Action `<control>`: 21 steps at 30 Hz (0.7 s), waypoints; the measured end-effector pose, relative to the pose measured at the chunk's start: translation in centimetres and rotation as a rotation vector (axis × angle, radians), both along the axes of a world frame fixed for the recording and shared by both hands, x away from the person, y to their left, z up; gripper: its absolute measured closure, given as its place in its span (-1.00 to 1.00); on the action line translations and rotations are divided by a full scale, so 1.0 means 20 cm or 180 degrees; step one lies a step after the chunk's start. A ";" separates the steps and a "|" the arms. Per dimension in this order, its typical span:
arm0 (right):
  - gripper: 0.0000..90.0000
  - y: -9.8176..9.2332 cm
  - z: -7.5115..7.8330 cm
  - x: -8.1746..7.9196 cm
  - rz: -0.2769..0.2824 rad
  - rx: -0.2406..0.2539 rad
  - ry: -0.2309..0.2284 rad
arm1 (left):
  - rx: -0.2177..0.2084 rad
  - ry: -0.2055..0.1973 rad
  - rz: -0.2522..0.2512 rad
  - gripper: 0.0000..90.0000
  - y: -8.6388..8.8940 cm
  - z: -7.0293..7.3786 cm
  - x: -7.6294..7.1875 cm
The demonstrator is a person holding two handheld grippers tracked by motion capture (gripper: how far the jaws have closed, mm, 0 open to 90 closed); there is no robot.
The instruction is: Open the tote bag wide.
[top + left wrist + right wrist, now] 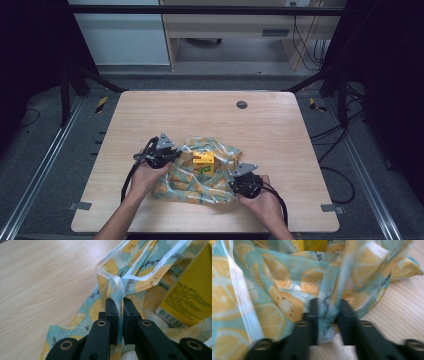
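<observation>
Lemon-print bag (200,175) pinched by left gripper (119,302) and right gripper (328,307), yellow box (192,295) (barcode visible from left gripper view).

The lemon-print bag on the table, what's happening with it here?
A person works a handheld gripper in each hand on a lemon-print bag lying on the wooden table. The left gripper is shut on the bag's fabric near its white-edged rim; the right gripper pinches a fold on the opposite side. A yellow box sits in the bag's open middle. The bag still rests on the table, not lifted.
</observation>
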State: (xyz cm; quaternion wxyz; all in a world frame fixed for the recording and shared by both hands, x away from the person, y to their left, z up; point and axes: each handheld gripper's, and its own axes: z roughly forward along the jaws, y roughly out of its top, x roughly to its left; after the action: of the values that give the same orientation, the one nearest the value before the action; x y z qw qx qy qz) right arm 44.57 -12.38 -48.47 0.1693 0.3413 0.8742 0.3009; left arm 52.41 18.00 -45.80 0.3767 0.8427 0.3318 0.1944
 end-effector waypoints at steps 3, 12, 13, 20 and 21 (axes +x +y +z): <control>0.99 -0.03 0.03 0.03 -0.0024 0.0069 -0.0049 | -0.0031 -0.0029 0.0062 0.94 0.01 0.01 0.01; 1.00 -0.12 -0.02 0.12 -0.0141 0.0175 0.0126 | 0.0054 0.0222 0.0199 0.98 0.04 -0.06 0.11; 1.00 -0.13 -0.02 0.12 -0.0143 0.0185 0.0125 | 0.0048 0.0238 0.0213 0.98 0.04 -0.06 0.11; 1.00 -0.14 -0.02 0.12 -0.0156 0.0128 0.0065 | 0.0054 0.0251 0.0184 0.99 0.05 -0.08 0.12; 1.00 -0.14 -0.02 0.12 -0.0180 0.0134 0.0057 | 0.0051 0.0242 0.0182 0.99 0.05 -0.09 0.12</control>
State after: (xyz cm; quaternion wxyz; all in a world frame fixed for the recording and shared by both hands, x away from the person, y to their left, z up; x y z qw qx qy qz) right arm 47.04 -15.17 -48.85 0.1627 0.3720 0.8592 0.3113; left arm 54.72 19.04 -47.55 0.3513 0.8427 0.3682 0.1756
